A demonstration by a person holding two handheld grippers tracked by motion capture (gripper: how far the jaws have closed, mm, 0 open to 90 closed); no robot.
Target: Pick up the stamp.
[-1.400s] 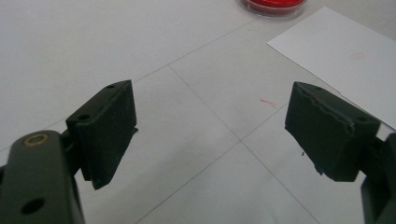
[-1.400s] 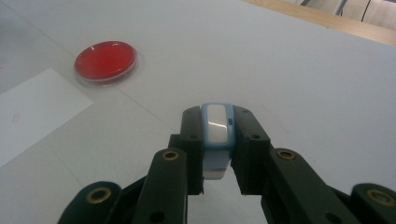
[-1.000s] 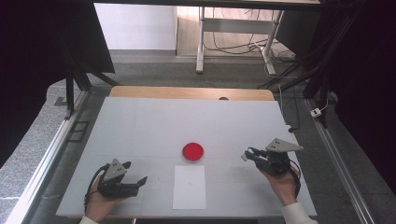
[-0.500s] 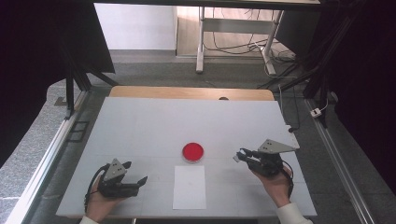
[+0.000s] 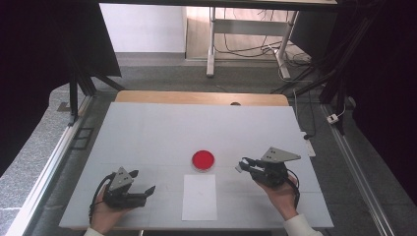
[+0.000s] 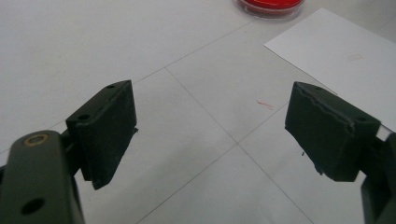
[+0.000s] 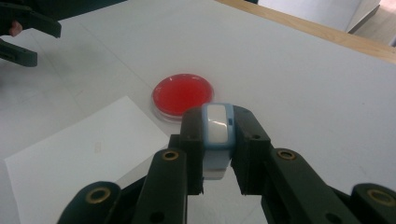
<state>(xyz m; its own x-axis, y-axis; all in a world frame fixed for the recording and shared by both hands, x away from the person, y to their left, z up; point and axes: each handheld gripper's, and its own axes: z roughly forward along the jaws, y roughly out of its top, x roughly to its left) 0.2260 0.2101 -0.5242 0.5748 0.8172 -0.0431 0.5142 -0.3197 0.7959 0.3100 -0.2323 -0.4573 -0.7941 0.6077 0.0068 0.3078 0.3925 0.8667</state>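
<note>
holding a small blue-and-white plastic cartridge (image 7: 217, 135) clamped in my right gripper (image 7: 217, 140), its long axis pointing ahead toward the round red-filled petri dish (image 7: 182, 95) beside the flat white paper sheet (image 7: 84, 154); my left gripper (image 6: 210, 126) rests open.

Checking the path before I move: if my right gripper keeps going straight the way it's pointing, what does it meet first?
Most likely the red dish: it lies just ahead of the right gripper, which is shut on a small blue-and-white object. Height above the table is hard to judge.

On the table (image 5: 147, 128), the dish (image 5: 203, 160) lies just behind the paper (image 5: 199, 196), between the left gripper (image 5: 149, 190) and right gripper (image 5: 239, 167).
</note>
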